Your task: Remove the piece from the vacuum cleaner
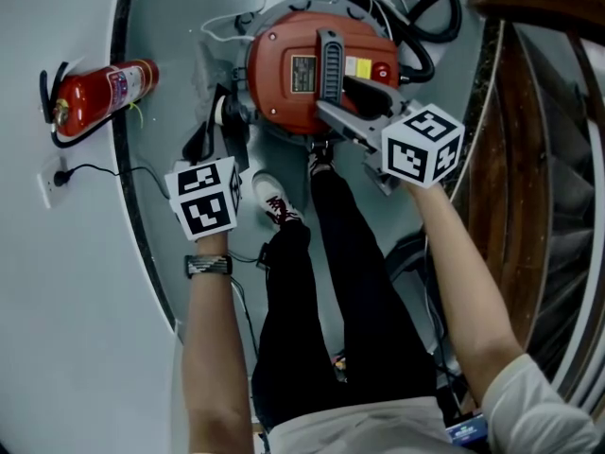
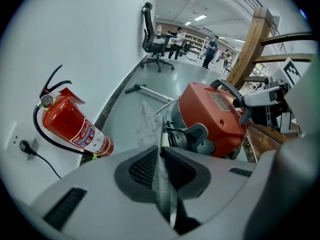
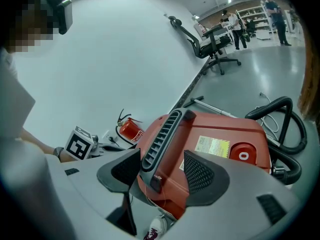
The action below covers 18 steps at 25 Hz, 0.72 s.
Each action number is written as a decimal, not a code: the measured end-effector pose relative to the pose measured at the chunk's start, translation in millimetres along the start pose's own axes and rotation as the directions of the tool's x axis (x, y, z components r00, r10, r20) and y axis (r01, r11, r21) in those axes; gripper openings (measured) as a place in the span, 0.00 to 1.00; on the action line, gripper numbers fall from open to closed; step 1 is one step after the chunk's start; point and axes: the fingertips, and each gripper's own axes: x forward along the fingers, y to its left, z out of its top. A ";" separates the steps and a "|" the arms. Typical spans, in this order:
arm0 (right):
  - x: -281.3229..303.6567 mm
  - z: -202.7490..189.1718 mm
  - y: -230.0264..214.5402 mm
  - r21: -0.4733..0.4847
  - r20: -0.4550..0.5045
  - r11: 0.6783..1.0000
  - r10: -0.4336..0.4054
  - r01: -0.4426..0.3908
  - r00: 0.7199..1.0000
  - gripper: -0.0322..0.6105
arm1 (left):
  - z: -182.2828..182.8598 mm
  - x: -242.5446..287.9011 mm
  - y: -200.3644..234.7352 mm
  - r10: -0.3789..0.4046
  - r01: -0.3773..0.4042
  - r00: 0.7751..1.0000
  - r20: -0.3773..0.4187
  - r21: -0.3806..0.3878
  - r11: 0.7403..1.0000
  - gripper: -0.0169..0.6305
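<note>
Seen from above, a red vacuum cleaner (image 1: 284,74) sits on the floor at twelve o'clock from the person. The right gripper (image 3: 162,156) reaches in from the vacuum's four o'clock. Its jaws are wide, straddling the grey carry handle (image 3: 161,129) without pinching it. The left gripper (image 2: 161,149) is at the vacuum's eight o'clock, jaws narrow and clamped on a thin flat piece (image 2: 163,194), just beside the side port (image 2: 186,136). The task looks under way. The piece is gripped, but whether it is free of the body cannot be told. Pulling it clear is probably still to do.
</note>
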 end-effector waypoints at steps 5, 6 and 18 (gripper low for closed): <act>-0.8 -0.5 0.3 -0.002 0.004 1.000 0.000 0.000 1.000 0.47 | -0.6 -0.9 2.7 -0.004 0.004 1.000 -0.010 0.003 1.000 0.08; -0.9 -0.5 0.5 -0.003 0.005 1.000 0.000 0.000 1.000 0.47 | -0.7 -1.2 3.2 -0.003 0.003 1.000 -0.013 0.011 1.000 0.08; -1.4 0.6 0.1 -0.008 0.023 1.000 -0.007 0.007 1.000 0.47 | -1.8 -0.5 7.0 0.013 -0.013 1.000 -0.021 0.010 1.000 0.08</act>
